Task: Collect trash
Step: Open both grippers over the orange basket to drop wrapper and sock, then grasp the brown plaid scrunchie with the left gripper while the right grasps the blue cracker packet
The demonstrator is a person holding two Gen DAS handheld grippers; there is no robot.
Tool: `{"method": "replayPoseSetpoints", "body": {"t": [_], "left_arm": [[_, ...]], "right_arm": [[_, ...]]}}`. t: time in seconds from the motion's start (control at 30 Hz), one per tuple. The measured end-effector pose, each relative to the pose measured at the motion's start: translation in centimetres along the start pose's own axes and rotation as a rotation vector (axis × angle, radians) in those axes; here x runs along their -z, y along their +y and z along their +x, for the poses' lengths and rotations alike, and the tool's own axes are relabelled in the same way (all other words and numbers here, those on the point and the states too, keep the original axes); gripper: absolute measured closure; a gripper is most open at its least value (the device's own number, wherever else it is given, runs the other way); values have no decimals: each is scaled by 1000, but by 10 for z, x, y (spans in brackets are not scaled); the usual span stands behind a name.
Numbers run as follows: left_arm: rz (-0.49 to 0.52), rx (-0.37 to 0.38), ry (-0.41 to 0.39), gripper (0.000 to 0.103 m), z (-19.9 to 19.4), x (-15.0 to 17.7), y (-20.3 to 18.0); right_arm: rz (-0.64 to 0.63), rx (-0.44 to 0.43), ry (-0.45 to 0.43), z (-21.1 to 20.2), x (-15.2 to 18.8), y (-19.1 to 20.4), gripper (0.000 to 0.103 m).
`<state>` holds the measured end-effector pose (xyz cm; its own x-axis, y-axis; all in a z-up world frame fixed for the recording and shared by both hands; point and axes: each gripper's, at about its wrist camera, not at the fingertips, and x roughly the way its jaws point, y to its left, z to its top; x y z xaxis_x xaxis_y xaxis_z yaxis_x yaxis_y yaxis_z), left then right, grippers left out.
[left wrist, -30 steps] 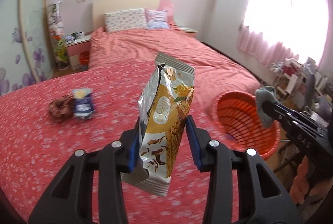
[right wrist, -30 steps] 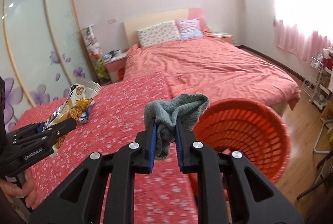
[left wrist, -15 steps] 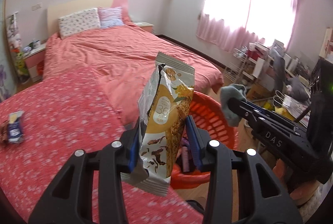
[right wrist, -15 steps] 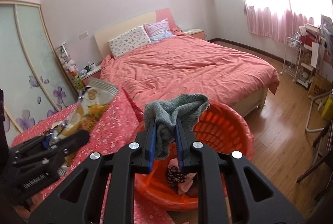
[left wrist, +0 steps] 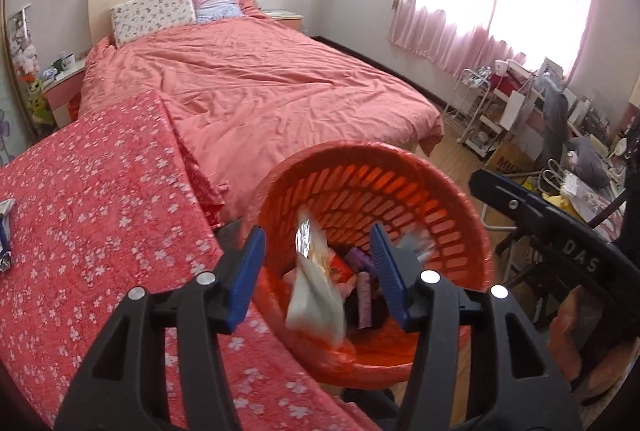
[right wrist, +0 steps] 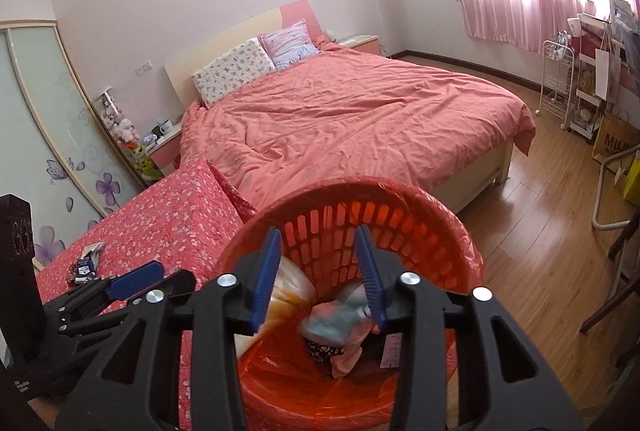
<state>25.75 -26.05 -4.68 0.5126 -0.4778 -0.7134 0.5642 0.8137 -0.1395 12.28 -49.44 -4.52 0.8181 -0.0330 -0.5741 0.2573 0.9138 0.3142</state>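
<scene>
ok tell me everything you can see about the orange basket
The orange basket is a round plastic bin with slotted walls and what looks like a thin orange liner bag. It stands on the wood floor against the flowered red cover, near the bed's foot. Inside lie mixed items: a snack packet, blurred and apparently dropping in, a grey-blue cloth, pink fabric and purple wrappers. Both the left gripper and the right gripper hang open above its mouth.

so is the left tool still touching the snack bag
Apart. The left wrist view shows the left tool open, the snack bag blurred, clear of both pads, over the orange basket.
</scene>
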Motion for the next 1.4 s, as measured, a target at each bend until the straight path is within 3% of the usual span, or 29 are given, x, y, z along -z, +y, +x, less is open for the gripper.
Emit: {"method": "replayPoseSetpoints", "body": {"t": [0.2, 0.4, 0.6, 0.83, 0.93, 1.17, 1.23, 1.3, 1.4], "left_arm": [[1, -82, -8, 42, -13, 10, 25], [-13, -208, -40, 32, -47, 30, 75], [-130, -382, -46, 26, -83, 51, 165], [-389, -567, -48, 27, -121, 71, 302], [-481, -583, -47, 38, -126, 73, 350], [-613, -538, -17, 44, -106, 58, 409], [-603, -554, 9, 53, -98, 57, 420], [-591, -553, 38, 76, -90, 56, 428], [-583, -548, 37, 86, -92, 62, 427]], "right_arm": [[-34, 22, 1, -5, 4, 10, 49], [-82, 15, 1, -9, 10, 30, 43], [-168, -9, 43, -3, 28, 71, 40], [-279, -63, 103, 10, 48, 125, 39], [-322, -80, 119, 17, 55, 148, 39], [-395, -105, 141, 35, 64, 193, 39], [-412, -111, 149, 39, 66, 204, 39], [-427, -117, 157, 44, 69, 214, 39], [-442, -134, 170, 49, 73, 231, 39]]}}
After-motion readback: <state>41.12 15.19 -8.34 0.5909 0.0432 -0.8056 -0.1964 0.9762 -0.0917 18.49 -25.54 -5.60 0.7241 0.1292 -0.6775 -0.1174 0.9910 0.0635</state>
